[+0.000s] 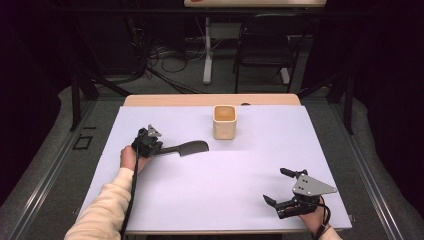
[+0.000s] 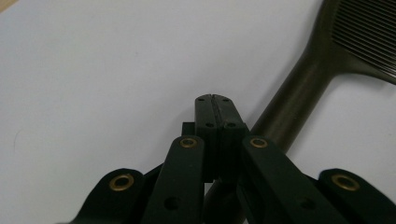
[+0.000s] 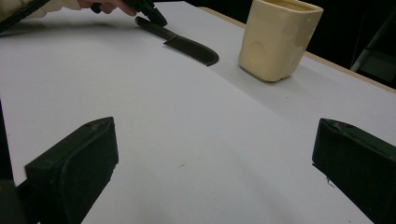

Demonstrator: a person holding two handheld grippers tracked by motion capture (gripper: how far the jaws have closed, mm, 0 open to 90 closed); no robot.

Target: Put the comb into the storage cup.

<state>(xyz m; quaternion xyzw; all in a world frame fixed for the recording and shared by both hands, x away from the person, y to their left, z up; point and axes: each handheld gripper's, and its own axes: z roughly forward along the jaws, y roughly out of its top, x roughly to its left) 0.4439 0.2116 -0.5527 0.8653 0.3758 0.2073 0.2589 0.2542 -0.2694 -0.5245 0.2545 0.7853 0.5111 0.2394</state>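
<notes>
A black comb (image 1: 187,148) (image 2: 299,107) (image 3: 187,45) lies flat on the white table cover, handle pointing left. My left gripper (image 1: 160,149) (image 2: 213,99) is shut, its pads pressed together with nothing between them. It sits low over the end of the comb's handle, which runs under its right side. A cream square cup (image 1: 224,122) (image 3: 278,39) stands upright behind and to the right of the comb. My right gripper (image 1: 276,186) (image 3: 210,158) rests open near the front right corner, jaws wide apart over bare cover.
The white cover (image 1: 225,190) spans most of the table, with a wooden strip (image 1: 210,100) showing at the far edge. A dark chair (image 1: 265,45) and a table leg stand on the floor beyond.
</notes>
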